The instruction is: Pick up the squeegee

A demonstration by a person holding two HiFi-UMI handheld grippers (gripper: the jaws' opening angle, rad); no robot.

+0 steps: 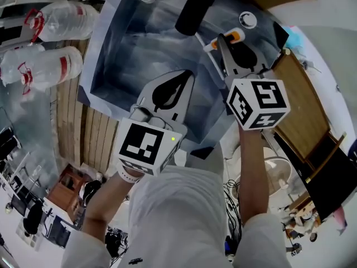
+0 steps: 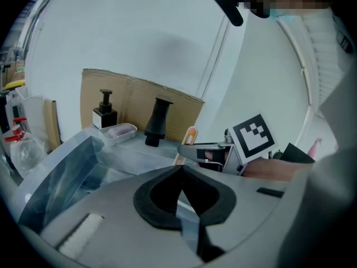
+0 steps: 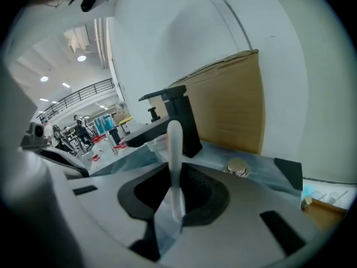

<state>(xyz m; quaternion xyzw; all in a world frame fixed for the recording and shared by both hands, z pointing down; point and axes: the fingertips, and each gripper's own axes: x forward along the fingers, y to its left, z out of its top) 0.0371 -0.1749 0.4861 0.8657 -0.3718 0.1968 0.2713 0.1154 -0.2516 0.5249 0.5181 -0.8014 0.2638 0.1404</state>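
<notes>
Head view: sink (image 1: 128, 43) fills the upper middle, with the black faucet (image 1: 195, 7) at its far rim and clear plastic bottles (image 1: 56, 66) off to the left. Both claws are over or at the sink. The left claw (image 1: 187, 77) hangs above the basin. The right claw (image 1: 222, 41) is at the far rim just beside the faucet, its tips at the orange-and-white squeegee (image 1: 235, 36). The grip itself is not readable from here.

Right gripper view settles it: the squeegee's white handle stands upright between the jaws and is pinched at their tips, so the right claw is clenched on it. This view also shows a cardboard sheet (image 3: 234, 110) against the wall and a small round metal cap (image 3: 238, 169) on the desk. Whether the squeegee is clear of the desk cannot be told.

Left gripper view: the left claw's jaws meet with nothing between them. Only this view shows a pump bottle (image 2: 105, 111) and a soap dish (image 2: 120, 132) left of the faucet.
</notes>
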